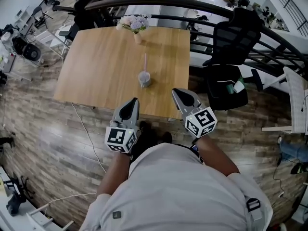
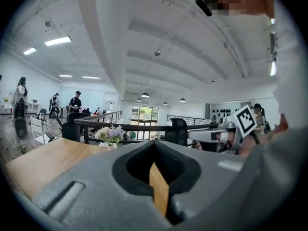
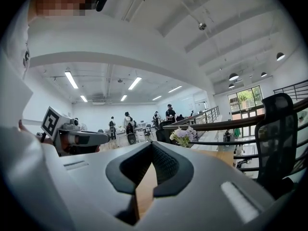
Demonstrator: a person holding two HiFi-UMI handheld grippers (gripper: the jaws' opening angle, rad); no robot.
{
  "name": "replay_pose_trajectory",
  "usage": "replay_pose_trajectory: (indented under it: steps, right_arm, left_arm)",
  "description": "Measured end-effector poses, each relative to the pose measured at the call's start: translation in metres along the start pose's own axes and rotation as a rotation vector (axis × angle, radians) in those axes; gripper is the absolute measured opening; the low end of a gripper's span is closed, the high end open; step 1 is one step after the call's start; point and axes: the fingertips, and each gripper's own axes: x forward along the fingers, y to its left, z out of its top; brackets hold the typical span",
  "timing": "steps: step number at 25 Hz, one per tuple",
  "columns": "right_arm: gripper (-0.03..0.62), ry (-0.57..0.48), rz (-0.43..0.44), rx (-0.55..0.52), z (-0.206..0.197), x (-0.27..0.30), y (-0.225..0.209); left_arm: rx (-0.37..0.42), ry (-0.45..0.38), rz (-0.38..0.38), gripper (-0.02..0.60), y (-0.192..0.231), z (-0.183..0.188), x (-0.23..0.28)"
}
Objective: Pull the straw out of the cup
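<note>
- The straw (image 1: 145, 61) is pink and stands upright in the cup (image 1: 144, 79), with most of its length above the rim.
- The cup is small and pale with a greyish look. It sits on the wooden desk (image 1: 101, 66), right of the desk's middle and nearer the person's edge than the far one.
- Beyond the cup, at the desk's far edge, is a vase of pale flowers (image 1: 134, 24) (whites and lilacs, as far as the head view shows).
- The left hand-held gripper (image 1: 134, 101) hangs on the near side of the cup and a little to its left, about over the desk's near edge and well apart from the cup. Its own view shows the two jaws brought together at the tips with nothing between them. Only a sliver of wooden desk shows through the slot behind the tips.
- The right hand-held gripper (image 1: 178, 91) is near the cup on its right, also at the near edge, and touches neither cup nor straw. Its jaws likewise meet at the tips and hold nothing.
- Both hand-held grippers point away from the person, towards the far side of the desk.
- To the right of the cup, off the desk, stands a black office chair (image 1: 230, 52).
- Beyond the cup and the vase, a dark curved railing (image 1: 159, 3) runs behind the desk.
- Under the desk lies a wood-plank floor (image 1: 33, 124), and a white cable (image 1: 89, 136) trails across it on the near left of the cup.
</note>
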Motion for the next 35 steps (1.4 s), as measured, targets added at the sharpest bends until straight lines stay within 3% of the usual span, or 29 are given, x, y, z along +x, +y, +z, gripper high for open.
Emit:
replay_pose_trajectory:
  steps: [14, 35]
  right_arm:
    - [0.009, 0.064, -0.058, 0.043, -0.008, 0.052, -0.054]
    - [0.063, 0.271, -0.033, 0.154, -0.084, 0.224, -0.093]
  left_arm:
    - [-0.037, 0.030, -0.095, 0.005, 0.040, 0.001, 0.086]
    - [-0.087, 0.173, -0.150, 0.005, 0.181, -0.048, 0.183]
